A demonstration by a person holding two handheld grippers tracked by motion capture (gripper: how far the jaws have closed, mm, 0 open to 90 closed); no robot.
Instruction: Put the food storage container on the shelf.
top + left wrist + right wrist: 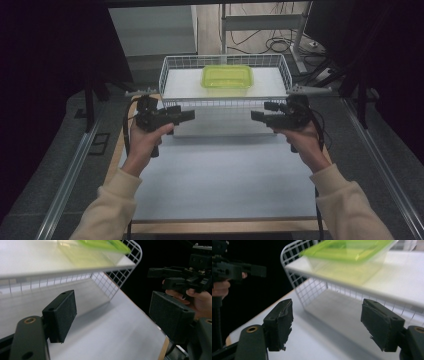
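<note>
A clear container with a lime-green lid (227,77) rests inside a white wire basket (170,75) at the far end of the table. In front of the basket, a hand holds each gripper, and the two point at each other. My left gripper (189,116) is open with nothing between its pads. My right gripper (256,116) is open and empty too. The left gripper view has its own open jaws (116,312) below the green-lidded container (100,245), with the right gripper (175,277) beyond. In the right gripper view, open jaws (329,321) frame the container (347,250) above.
The white tabletop (220,175) stretches from the basket to the near wooden edge. Metal rails (70,175) run along both sides of the table. Cables and a metal frame (260,22) lie on the floor beyond the basket.
</note>
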